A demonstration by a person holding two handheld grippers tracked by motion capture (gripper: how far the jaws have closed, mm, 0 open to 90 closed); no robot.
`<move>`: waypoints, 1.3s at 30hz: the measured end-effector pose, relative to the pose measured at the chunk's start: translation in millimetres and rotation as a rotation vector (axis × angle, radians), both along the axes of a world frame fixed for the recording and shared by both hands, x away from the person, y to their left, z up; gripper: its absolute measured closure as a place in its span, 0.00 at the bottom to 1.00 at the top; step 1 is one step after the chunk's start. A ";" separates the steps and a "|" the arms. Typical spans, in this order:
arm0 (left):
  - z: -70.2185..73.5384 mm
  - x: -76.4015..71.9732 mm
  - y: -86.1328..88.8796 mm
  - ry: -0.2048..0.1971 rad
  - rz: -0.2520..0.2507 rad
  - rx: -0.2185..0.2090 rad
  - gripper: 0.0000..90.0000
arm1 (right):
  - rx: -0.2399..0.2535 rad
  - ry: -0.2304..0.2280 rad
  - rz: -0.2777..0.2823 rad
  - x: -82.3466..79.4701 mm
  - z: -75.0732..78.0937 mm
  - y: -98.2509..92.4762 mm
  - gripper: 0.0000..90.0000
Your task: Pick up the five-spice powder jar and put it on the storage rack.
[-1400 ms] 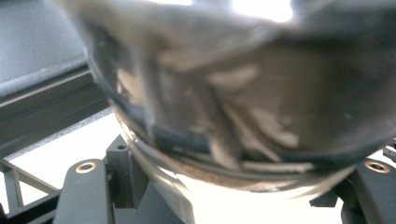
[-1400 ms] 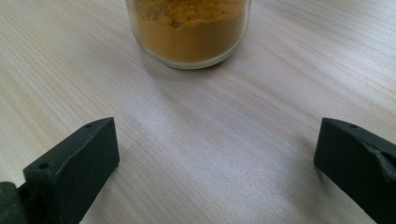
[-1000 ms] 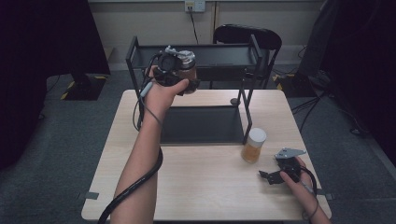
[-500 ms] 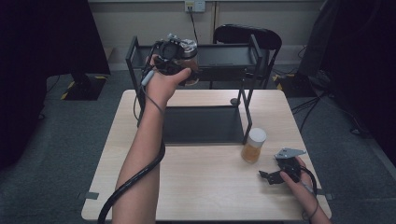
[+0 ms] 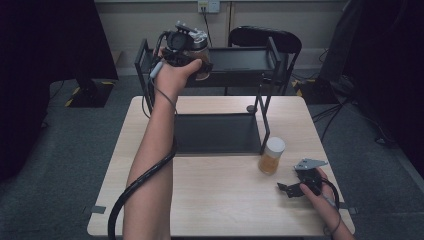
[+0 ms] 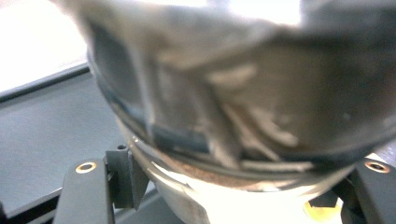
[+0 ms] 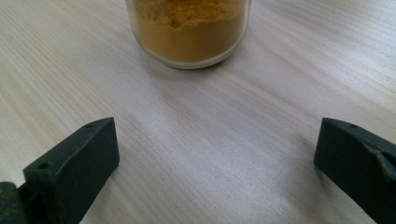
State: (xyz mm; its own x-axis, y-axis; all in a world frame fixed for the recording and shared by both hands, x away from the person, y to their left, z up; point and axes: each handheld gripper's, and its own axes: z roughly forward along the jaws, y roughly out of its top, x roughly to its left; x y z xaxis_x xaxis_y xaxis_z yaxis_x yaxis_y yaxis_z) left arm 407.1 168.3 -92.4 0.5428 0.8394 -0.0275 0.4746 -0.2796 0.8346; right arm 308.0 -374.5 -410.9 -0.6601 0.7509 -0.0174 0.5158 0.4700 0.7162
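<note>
Left gripper (image 5: 192, 52) fingers clamped on brown glass jar (image 5: 200, 60), held above black metal rack's top shelf (image 5: 240, 59); risk: clips the rim, slips. Right gripper (image 5: 295, 186) fingers wide, empty, near white-capped jar of orange powder (image 5: 271, 156) on tabletop (image 5: 220, 195); a nudge topples it.

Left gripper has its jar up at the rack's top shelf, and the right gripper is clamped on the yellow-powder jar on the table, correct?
Not quite. The right gripper is open, short of the yellow-powder jar, as the right gripper view shows. The left gripper does hold its jar at the top shelf.
</note>
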 end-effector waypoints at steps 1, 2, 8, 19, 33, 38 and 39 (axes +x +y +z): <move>0.4 1.4 -0.1 -0.001 0.007 0.000 0.35 | 0.000 0.000 0.000 0.0 0.0 0.0 0.00; 1.2 3.1 -0.2 -0.001 0.011 0.004 0.35 | 0.000 0.000 0.000 0.0 0.1 0.0 0.00; 3.4 14.7 -0.2 0.005 0.037 0.009 0.35 | -0.001 0.000 0.001 0.1 0.1 0.0 0.00; -0.7 40.3 -9.1 0.012 0.070 0.022 0.35 | 0.000 0.001 0.000 0.0 0.0 0.0 0.00; -11.6 57.9 -17.7 0.030 0.099 0.015 0.35 | 0.000 0.002 -0.001 0.0 0.2 0.1 0.00; -12.6 58.5 -19.7 0.031 0.110 0.017 0.35 | 0.001 0.001 -0.001 0.0 0.0 0.0 0.00; -12.8 58.5 -20.1 0.031 0.111 0.020 0.35 | 0.001 0.001 -0.001 0.0 0.0 0.0 0.00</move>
State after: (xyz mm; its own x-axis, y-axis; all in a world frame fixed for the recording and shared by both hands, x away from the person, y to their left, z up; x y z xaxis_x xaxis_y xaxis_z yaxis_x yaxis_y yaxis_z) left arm 465.6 148.2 -105.3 0.4457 0.8948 -0.0255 0.5288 -0.2402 0.8140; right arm 308.0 -374.5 -410.9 -0.6594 0.7516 -0.0157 0.5173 0.4688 0.7160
